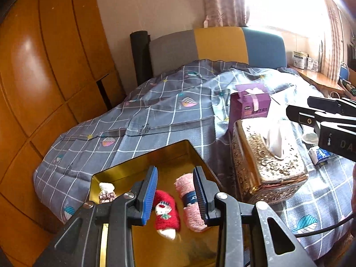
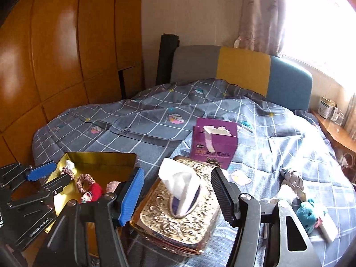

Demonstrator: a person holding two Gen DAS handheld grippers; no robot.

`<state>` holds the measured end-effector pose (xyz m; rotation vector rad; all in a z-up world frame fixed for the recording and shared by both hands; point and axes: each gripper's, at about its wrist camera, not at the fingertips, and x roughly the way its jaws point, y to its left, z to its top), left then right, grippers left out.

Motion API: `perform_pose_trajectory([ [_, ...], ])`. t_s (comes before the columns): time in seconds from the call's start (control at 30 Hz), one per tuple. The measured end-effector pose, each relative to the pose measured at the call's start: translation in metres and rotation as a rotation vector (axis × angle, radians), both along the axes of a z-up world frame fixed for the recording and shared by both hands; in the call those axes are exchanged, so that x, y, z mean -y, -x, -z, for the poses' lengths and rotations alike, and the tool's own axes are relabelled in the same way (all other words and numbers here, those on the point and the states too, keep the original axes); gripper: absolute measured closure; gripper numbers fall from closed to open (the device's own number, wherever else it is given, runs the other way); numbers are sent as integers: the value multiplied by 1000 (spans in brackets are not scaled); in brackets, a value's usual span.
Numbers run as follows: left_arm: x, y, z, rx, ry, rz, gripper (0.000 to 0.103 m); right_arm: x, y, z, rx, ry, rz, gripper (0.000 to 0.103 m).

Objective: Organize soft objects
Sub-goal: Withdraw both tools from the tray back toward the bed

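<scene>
The left gripper (image 1: 175, 197) hangs over a gold tin (image 1: 171, 155) with its jaws spread and nothing pinched between them. Beneath it in the tin lie a red knitted sock (image 1: 165, 215) with a cat face and a pink rolled sock (image 1: 189, 202). The right gripper (image 2: 175, 198) also stands spread and empty, above a gold embossed tissue box (image 2: 178, 218) whose white tissue sticks up between its fingers.

Everything rests on a bed (image 1: 155, 106) under a grey checked quilt, with a grey, yellow and blue headboard (image 1: 218, 46) behind and an orange wooden wardrobe (image 1: 44, 66) alongside. A curtain (image 2: 260, 15) hangs by a bright window.

Behind the tissue box stands a purple carton (image 2: 213, 142), its top torn open.

Only the right wrist view shows a pink scrunchie (image 2: 85, 182) in the tin, and a teal plush toy (image 2: 309, 211) lying on the quilt, well apart from the tin. The left wrist view shows a small blue and white packet (image 1: 320, 153) on the quilt beyond the tissue box.
</scene>
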<state>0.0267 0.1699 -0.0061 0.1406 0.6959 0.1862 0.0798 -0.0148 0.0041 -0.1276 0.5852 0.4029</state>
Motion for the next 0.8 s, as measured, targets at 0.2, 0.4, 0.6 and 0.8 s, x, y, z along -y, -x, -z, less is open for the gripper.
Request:
perform_pose_trajectory([
  [0.2,18,-7,-6,8,-13,41,70,21,-3,1,2,-13,38,40],
  [0.4,41,-16,-14,16,-27,107,70,46,-12,6,-11,-16,81,34],
  [0.6,84,-31,-26,21,-22,257,64,121,-40,24,-82,-23,245,29],
  [0.8,159,-55,-19,-47,-43,473,55,245,-74,54,-175,-55,542,29],
])
